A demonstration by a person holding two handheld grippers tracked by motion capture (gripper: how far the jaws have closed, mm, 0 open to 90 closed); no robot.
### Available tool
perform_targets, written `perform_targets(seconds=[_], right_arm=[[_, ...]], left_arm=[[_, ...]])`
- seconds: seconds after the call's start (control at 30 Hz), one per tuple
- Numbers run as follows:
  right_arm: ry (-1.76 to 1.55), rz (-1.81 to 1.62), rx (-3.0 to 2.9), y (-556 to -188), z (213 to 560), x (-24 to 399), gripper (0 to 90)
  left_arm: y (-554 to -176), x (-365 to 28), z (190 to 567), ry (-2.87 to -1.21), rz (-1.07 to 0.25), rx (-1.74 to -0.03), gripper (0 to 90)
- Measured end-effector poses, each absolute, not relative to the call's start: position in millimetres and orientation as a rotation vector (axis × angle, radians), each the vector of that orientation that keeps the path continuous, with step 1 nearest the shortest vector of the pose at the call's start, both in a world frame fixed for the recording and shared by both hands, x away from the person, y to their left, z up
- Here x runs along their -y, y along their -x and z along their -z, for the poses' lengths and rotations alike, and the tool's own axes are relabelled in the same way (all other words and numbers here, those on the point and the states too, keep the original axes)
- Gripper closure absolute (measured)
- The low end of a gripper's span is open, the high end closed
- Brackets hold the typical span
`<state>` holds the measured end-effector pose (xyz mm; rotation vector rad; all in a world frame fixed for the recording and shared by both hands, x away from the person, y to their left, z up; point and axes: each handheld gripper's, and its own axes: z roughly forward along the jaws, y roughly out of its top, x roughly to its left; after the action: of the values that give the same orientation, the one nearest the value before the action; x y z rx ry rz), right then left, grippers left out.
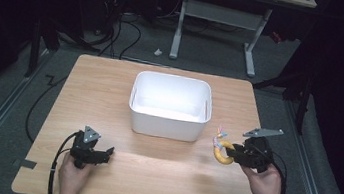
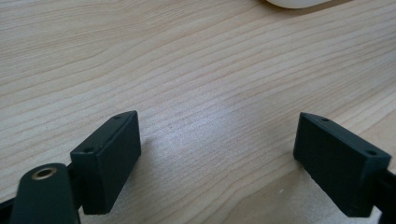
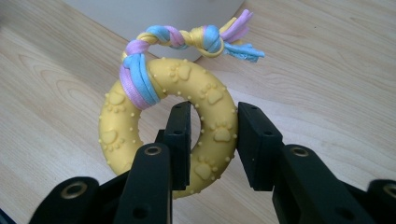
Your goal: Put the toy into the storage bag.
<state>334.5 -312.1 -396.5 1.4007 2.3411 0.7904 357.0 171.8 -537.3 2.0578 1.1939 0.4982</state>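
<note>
A light wooden table (image 1: 149, 175) fills the middle of the high view, set on a grey floor, with the legs of a second desk (image 1: 251, 52) at the top of the frame. Just above the table's centre stands a white plastic bin (image 1: 168, 122), open at the top. At the lower left of the high view the left gripper (image 1: 104, 154) lies low over the bare wood in the person's hand; in the left gripper view its two black jaws stand wide apart with nothing between them. At the lower right the right gripper (image 1: 231, 154) is lifted off the table, to the right of the bin, and is clamped on a yellow ring toy (image 3: 208, 93): one jaw passes through the hole, the other presses the outer rim. The ring bears raised paw prints. A braided rope (image 3: 187, 37) of pink, blue and yellow is tied round its top and ends in a frayed knot.
</note>
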Motion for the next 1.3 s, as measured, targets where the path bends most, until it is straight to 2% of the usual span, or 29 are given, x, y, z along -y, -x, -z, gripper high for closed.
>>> perform_targets(seconds=[1.3], right_arm=[[-1.389, -0.785, -2.297, -360, 363, 311, 67.2]], left_arm=[[-357, -172, 537, -2.058, -0.498, -1.193, 15.2]])
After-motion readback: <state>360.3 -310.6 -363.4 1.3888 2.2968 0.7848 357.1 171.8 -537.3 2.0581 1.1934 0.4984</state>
